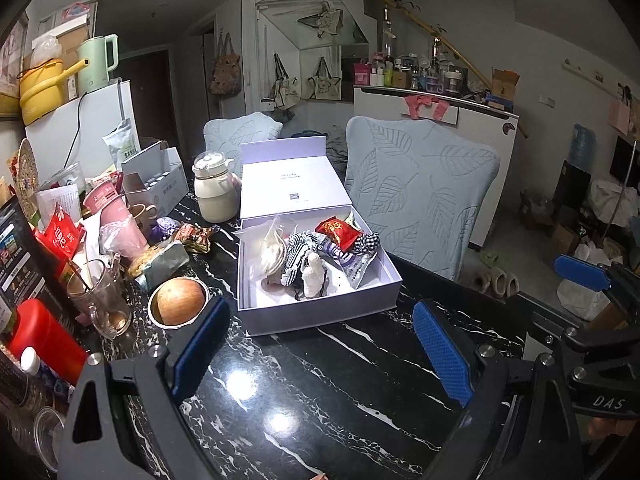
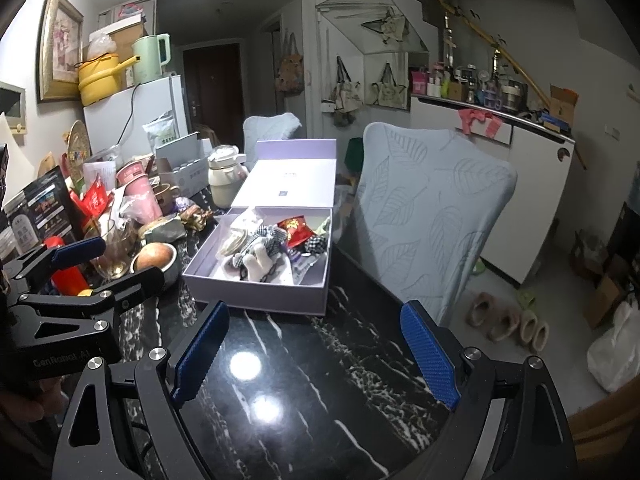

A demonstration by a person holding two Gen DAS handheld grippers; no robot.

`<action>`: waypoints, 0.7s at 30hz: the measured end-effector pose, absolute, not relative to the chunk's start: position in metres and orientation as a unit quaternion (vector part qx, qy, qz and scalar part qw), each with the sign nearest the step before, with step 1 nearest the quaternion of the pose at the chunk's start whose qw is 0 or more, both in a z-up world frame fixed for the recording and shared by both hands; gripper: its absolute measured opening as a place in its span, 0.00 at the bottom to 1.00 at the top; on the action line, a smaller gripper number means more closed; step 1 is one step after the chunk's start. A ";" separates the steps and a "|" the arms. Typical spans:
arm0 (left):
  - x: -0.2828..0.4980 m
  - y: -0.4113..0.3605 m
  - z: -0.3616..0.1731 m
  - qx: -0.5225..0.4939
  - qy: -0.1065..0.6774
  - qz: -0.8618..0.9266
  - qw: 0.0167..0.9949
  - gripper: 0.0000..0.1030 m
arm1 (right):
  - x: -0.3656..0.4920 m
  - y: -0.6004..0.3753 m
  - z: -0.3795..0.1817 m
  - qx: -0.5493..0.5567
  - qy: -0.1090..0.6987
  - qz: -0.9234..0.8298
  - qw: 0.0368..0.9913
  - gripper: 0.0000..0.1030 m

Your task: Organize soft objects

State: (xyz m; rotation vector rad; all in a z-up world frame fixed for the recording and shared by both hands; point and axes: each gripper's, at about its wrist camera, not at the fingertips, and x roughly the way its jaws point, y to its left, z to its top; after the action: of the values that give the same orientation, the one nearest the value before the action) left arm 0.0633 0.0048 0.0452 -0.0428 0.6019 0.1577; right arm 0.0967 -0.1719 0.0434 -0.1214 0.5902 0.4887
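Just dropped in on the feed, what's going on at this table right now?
A person holds the left gripper and the right gripper, both open and empty, over the black marble table. Ahead sits the open lavender box, with a red packet, checked fabric and a white plush piece inside. Nothing is gripped.

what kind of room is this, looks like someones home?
Most likely a lived-in flat's dining area: a cluttered black marble table with covered chairs pulled up, a small fridge with a kettle on top, and slippers on the floor.
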 end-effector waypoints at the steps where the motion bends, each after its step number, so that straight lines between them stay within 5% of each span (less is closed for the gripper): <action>1: 0.063 0.005 0.045 -0.021 0.297 0.077 0.952 0.91 | 0.097 -0.172 0.043 -0.059 0.288 0.238 0.926 0.86; 21: 0.065 0.003 0.041 -0.020 0.308 0.069 0.949 0.91 | 0.100 -0.171 0.039 -0.061 0.297 0.237 0.923 0.86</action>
State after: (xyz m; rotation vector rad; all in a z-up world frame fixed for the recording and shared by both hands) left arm 0.0648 0.0028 0.0409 -0.0414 0.6275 0.1405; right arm 0.1004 -0.1706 0.0385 -0.1256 0.6092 0.4872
